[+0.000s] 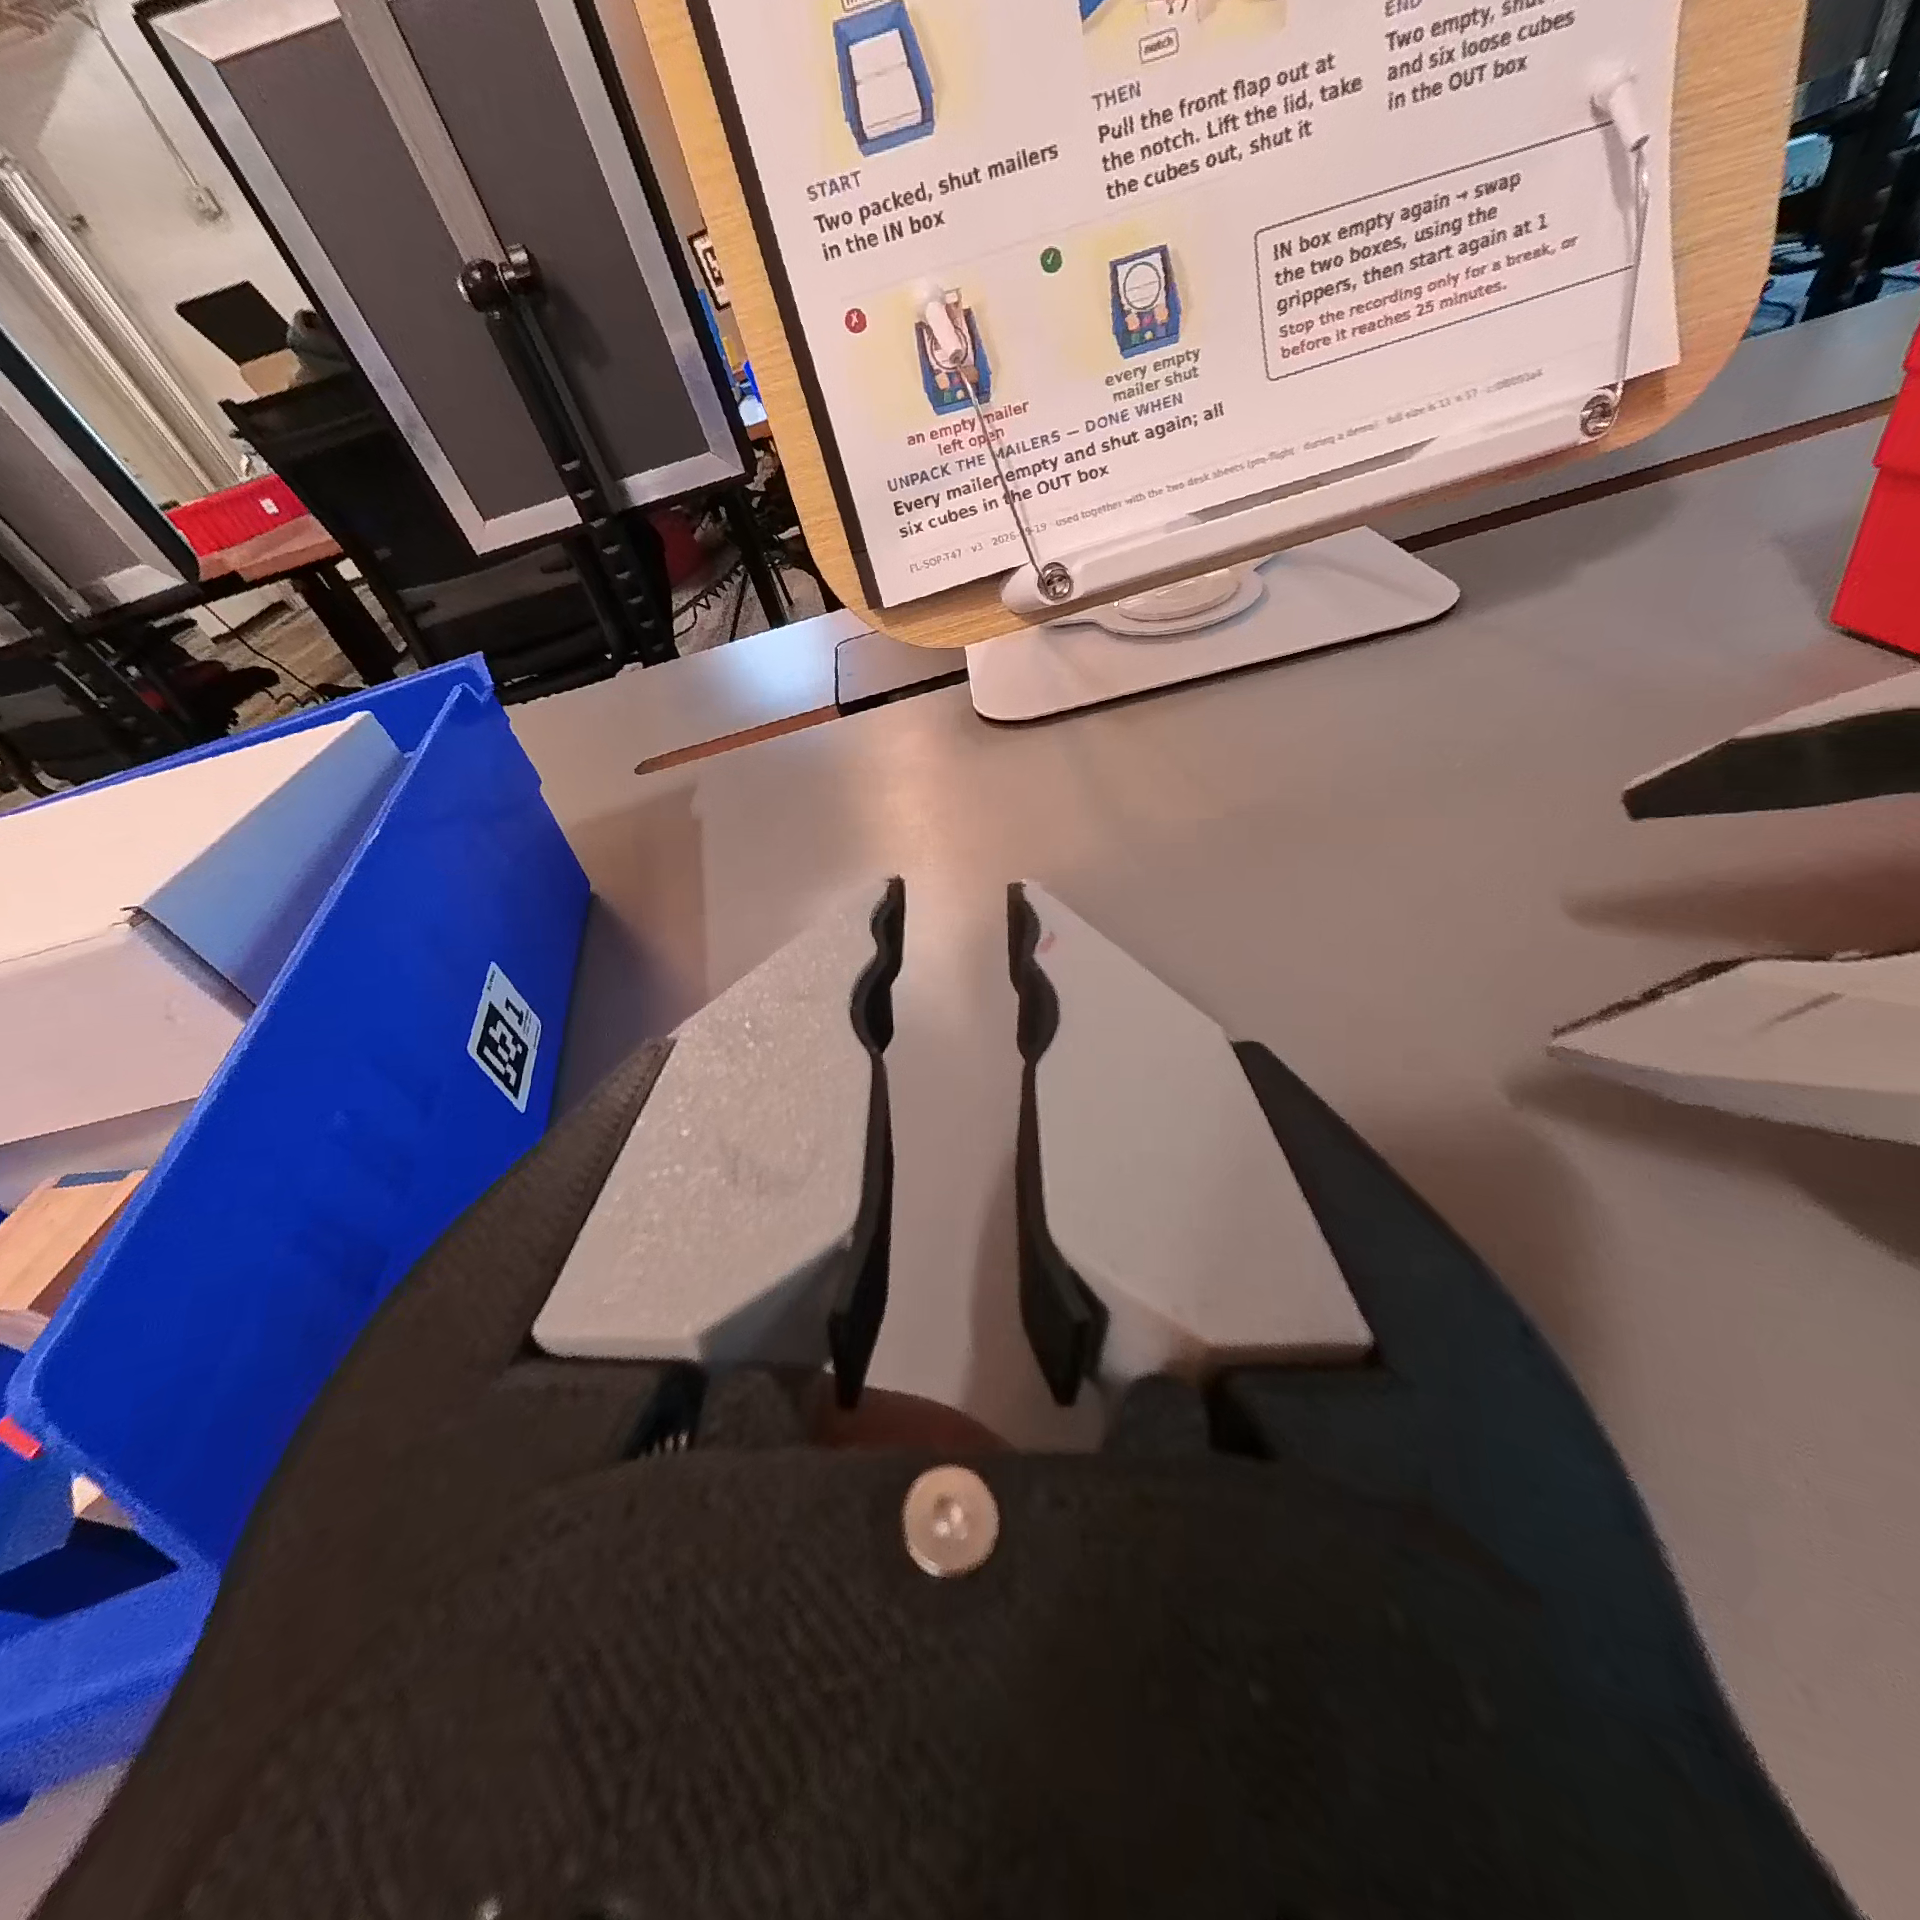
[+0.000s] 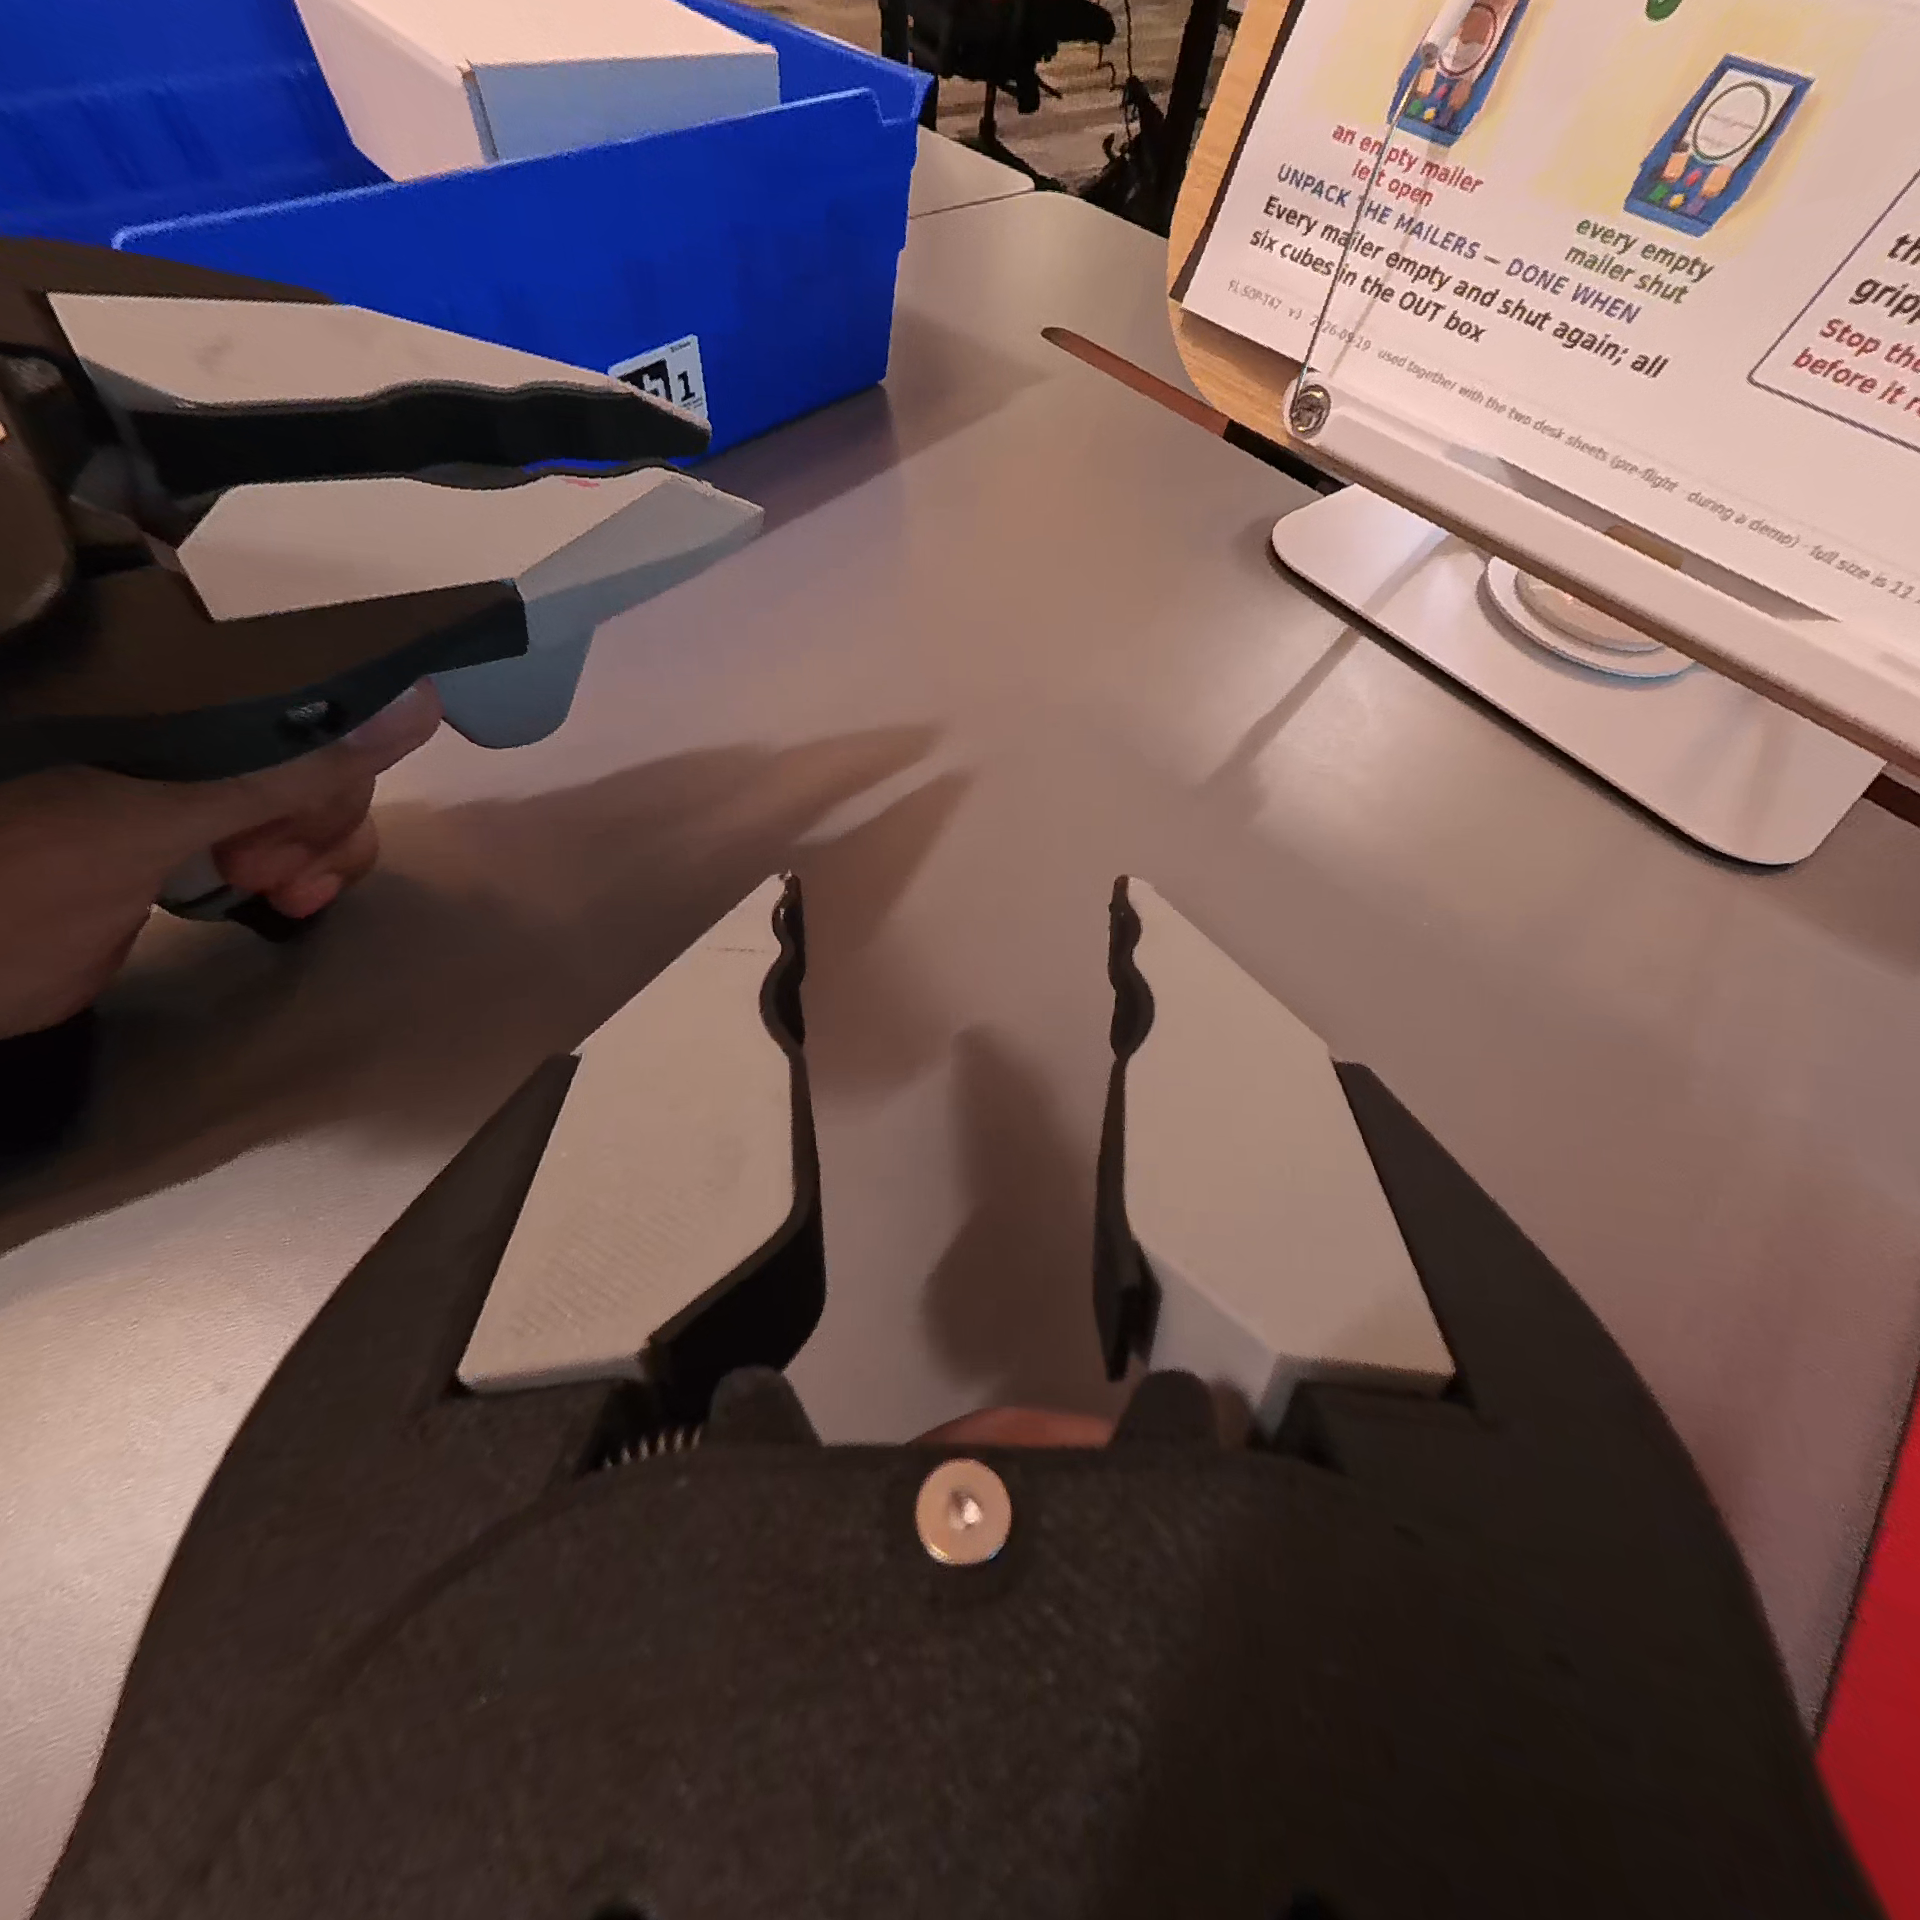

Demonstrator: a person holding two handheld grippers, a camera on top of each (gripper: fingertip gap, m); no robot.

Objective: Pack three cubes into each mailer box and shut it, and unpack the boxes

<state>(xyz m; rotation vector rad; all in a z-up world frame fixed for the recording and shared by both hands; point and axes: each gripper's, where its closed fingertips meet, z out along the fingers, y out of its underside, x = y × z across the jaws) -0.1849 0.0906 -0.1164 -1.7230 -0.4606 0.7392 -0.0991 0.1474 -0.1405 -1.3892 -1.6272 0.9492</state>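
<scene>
- Two grippers, both mine: my left gripper has its jaws parted by a narrow gap with nothing between them; my right gripper has its jaws spread wider, also holding nothing.
- Both hover over bare grey worktop, and the stretch ahead of each pair of jaws is free.
- One blue bin stands just beside my left gripper, on its left; its near wall carries one square label.
- One white mailer box lies inside that bin, lid down as far as I can see; the right wrist view shows the same mailer box rising above the bin's rim.
- Pale wooden blocks sit low in the bin; I cannot count them.
- One instruction sheet on a stand closes off the far edge of the open room; its white base rests on the worktop.
- One red box sits at the right edge, well apart from my left jaws.
- From the right wrist view, my left gripper points toward the bin's corner, with a hand on its grip.
</scene>
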